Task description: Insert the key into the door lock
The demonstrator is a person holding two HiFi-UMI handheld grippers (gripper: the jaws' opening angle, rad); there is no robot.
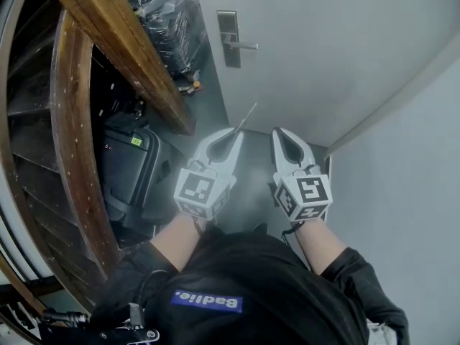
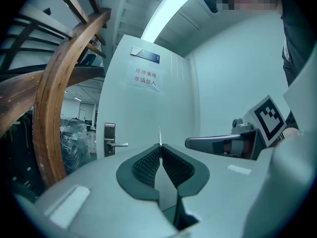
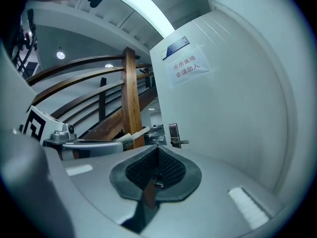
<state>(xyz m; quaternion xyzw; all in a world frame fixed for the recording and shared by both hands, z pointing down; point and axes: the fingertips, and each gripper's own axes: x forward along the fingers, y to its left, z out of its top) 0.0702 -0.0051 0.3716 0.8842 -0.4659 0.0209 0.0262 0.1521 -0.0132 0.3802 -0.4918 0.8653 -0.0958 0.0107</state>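
The silver key sticks out forward from my left gripper, whose jaws are shut on it. In the left gripper view the key shows edge-on as a thin blade above the pads, pointing at the white door. The metal lock plate with its lever handle sits on the door some way ahead, to the left of the key's line. My right gripper is held level beside the left one, shut with nothing in it. From its own view the lock plate lies ahead, and the key shows at the left.
A curved wooden stair rail and a slanted beam stand close on the left. A black suitcase and wrapped goods sit under them. A paper sign hangs on the door. A pale wall runs along the right.
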